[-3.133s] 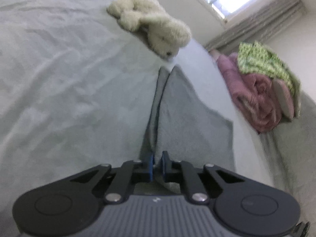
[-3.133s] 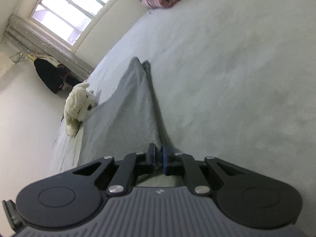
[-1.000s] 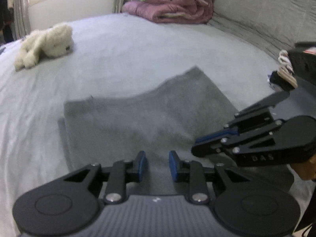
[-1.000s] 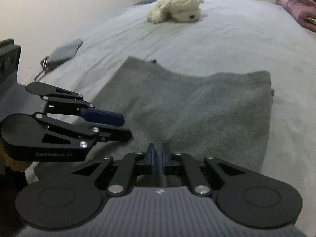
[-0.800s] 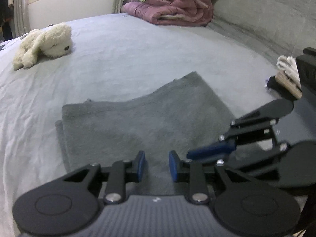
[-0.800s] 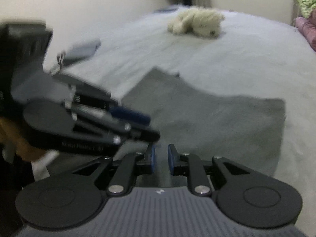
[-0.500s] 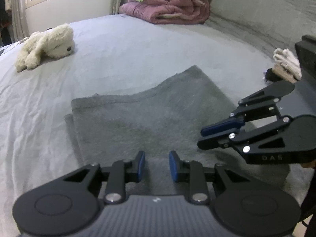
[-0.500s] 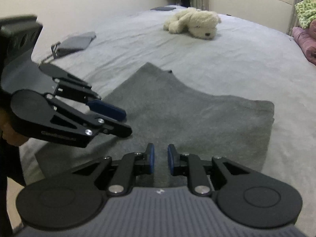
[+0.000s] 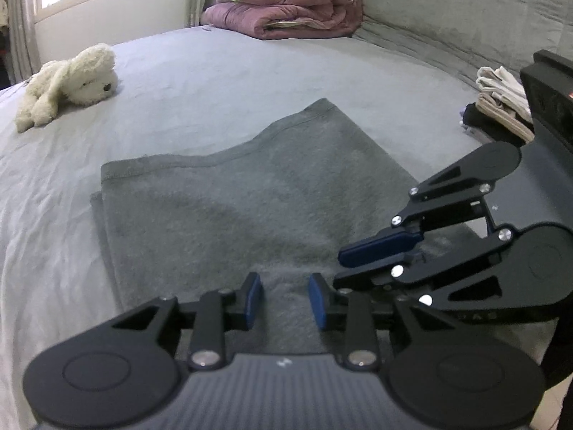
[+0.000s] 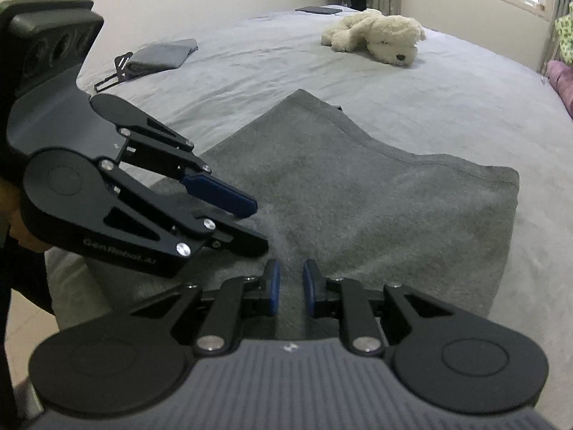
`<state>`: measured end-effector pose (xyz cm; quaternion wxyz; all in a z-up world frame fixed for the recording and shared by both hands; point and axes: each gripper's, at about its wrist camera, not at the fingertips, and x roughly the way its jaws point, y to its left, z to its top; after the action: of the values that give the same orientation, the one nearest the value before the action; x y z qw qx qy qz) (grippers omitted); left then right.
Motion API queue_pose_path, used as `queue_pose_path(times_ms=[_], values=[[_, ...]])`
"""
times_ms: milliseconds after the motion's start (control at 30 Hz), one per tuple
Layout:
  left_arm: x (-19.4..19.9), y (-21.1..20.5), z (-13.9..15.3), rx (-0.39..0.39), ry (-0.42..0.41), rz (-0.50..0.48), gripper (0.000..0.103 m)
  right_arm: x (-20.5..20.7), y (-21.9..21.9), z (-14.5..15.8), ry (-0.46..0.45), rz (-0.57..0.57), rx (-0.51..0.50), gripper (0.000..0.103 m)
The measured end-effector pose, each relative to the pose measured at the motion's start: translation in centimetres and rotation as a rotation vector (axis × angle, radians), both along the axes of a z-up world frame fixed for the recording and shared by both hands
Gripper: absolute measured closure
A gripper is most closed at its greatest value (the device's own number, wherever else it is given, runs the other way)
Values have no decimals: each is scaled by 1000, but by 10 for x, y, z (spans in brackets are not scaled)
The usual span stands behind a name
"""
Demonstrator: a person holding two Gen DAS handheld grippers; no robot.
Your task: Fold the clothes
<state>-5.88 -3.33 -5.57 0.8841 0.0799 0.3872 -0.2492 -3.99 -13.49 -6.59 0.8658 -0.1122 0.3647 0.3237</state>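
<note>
A grey garment (image 9: 250,193) lies folded flat on the bed, also seen in the right wrist view as the same grey garment (image 10: 376,208). My left gripper (image 9: 284,299) hovers over its near edge, open, with nothing between the blue pads. My right gripper (image 10: 290,286) is beside it over the same edge, slightly open and empty. Each gripper shows in the other's view: the right gripper (image 9: 361,261) at the right, the left gripper (image 10: 250,224) at the left.
A white plush dog (image 9: 68,82) lies on the grey bed sheet (image 9: 215,71) beyond the garment. Pink blankets with a green cloth (image 9: 286,10) are stacked at the head. Folded clothes (image 9: 501,107) sit at the right, and a folded grey item (image 10: 161,53) at the left.
Both grippers let go of the garment, which now lies flat on the bed. They opened and drew back a little toward the near edge.
</note>
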Motion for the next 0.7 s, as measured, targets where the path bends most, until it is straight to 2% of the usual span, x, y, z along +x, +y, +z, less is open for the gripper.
queue_pose_path(times_ms=[67, 533, 700], values=[[0, 0, 0, 1, 0, 8, 71, 0, 0, -2, -9, -1, -4, 86], [-5, 9, 0, -9, 6, 73, 69, 8, -37, -1, 18, -126, 25, 86], [-5, 21, 0, -59, 24, 82, 69, 4, -54, 2, 24, -163, 37, 86]])
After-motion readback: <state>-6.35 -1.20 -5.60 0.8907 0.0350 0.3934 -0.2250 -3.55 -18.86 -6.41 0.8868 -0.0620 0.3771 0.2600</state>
